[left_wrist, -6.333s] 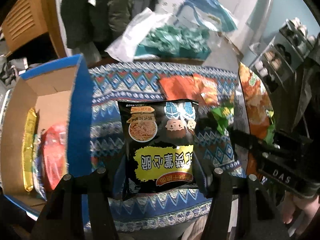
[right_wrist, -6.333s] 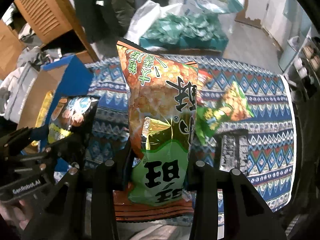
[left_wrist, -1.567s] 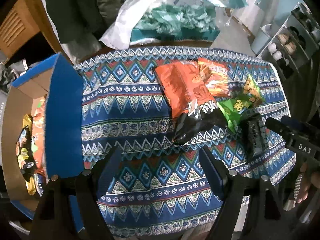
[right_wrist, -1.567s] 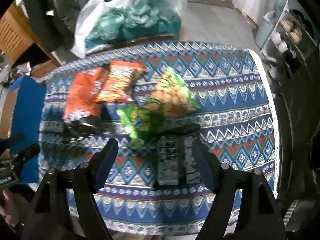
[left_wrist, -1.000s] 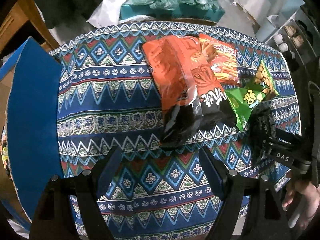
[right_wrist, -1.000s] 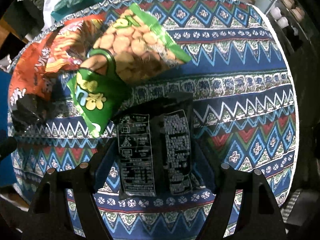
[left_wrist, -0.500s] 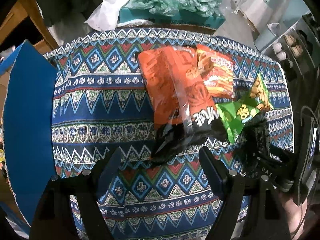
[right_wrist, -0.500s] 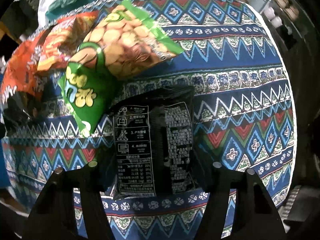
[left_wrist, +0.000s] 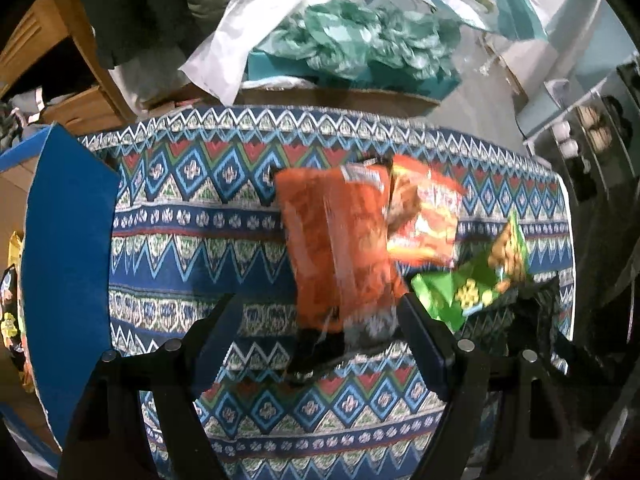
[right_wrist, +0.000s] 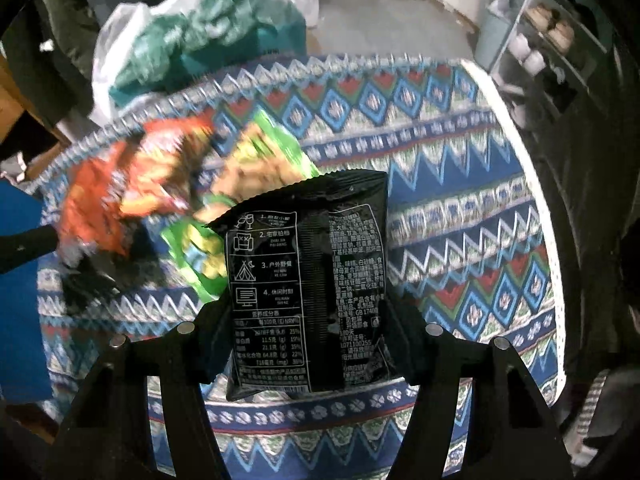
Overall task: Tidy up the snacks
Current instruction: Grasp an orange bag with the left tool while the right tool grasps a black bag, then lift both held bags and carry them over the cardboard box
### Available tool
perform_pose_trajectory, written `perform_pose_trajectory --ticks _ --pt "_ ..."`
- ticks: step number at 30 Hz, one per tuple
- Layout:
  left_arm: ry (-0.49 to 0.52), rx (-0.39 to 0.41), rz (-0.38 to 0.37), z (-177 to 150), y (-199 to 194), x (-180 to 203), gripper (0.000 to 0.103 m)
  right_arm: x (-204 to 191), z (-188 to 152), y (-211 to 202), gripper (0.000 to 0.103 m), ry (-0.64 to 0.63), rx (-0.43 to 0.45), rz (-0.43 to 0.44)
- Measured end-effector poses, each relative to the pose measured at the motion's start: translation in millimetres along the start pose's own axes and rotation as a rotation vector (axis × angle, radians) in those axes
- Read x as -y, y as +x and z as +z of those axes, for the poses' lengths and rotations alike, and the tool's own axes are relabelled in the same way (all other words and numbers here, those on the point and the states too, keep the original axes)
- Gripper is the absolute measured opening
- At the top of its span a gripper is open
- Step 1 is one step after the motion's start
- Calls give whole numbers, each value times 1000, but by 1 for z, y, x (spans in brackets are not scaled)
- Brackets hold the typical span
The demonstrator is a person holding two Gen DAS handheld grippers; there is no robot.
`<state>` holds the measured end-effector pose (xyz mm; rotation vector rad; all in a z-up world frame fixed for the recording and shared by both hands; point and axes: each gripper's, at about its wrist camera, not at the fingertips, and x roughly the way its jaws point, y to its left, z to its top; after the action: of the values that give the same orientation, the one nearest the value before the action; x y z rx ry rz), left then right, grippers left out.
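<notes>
Black packet (right_wrist: 308, 280) lifted, right-wrist view only

Black packet (right_wrist: 308, 280); blue zigzag-patterned tablecloth (right_wrist: 460, 240).

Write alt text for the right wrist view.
The right gripper holds a black snack bag, printed back facing the camera, lifted above a patterned tablecloth. Behind it, blurred, lie orange bags and a green bag.
</notes>
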<state>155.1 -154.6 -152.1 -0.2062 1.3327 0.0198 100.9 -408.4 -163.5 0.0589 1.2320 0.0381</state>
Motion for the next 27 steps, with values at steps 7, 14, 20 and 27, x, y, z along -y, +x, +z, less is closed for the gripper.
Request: perform_pose_trajectory --ticks 7,14,20,27 --pt "-15 -26 14 20 17 8 86 -38 24 -7 64 -38 53 15" --pt "20 -76 65 31 47 17 86 -60 37 4 64 -60 61 37" --pt "63 -121 61 30 73 21 86 -68 42 7 64 -66 56 51" --pt "69 -100 -5 26 85 15 73 -71 39 9 64 -74 47 56"
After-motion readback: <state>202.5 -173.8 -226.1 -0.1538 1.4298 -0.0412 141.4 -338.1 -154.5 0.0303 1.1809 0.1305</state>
